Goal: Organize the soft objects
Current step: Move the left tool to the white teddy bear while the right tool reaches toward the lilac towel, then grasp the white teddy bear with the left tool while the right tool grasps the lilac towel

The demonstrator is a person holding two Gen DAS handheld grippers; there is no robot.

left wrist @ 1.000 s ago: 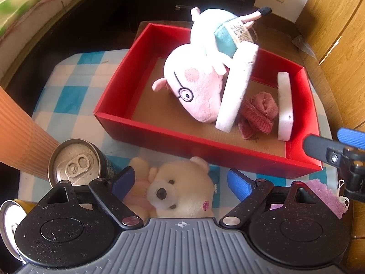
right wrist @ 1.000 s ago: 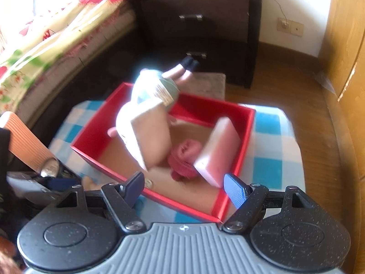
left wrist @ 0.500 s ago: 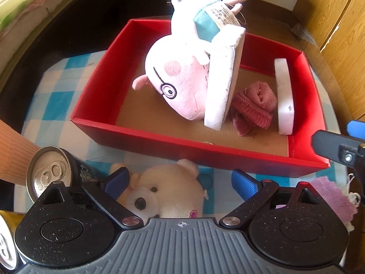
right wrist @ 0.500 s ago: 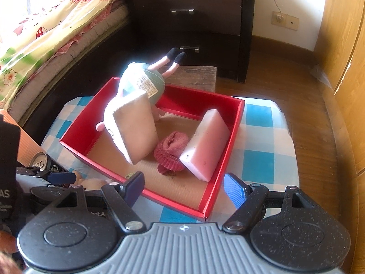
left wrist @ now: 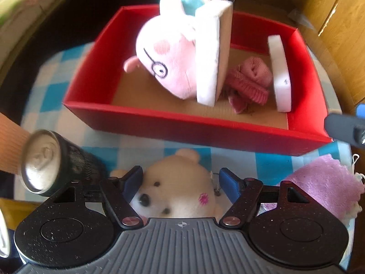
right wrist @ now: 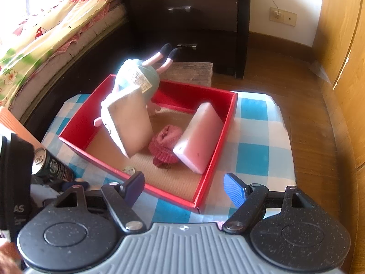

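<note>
Left wrist view: the left gripper (left wrist: pixel 180 180) is closing its jaws around the white teddy bear (left wrist: pixel 178 187), which lies on the checked cloth (left wrist: pixel 269 159) just in front of the red box (left wrist: pixel 194 125) (pads not yet clearly pressing it). The right gripper (right wrist: pixel 183 189) hangs with its jaws parted and empty over the box's near corner, where a pink pig plush (right wrist: pixel 136 77), two foam blocks and a pink knitted bundle (right wrist: pixel 166 141) sit inside.

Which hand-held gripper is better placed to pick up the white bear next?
Left. The left hand-held gripper straddles the bear, jaws closing around its head. The right hand-held gripper hangs open over the box corner.
</note>
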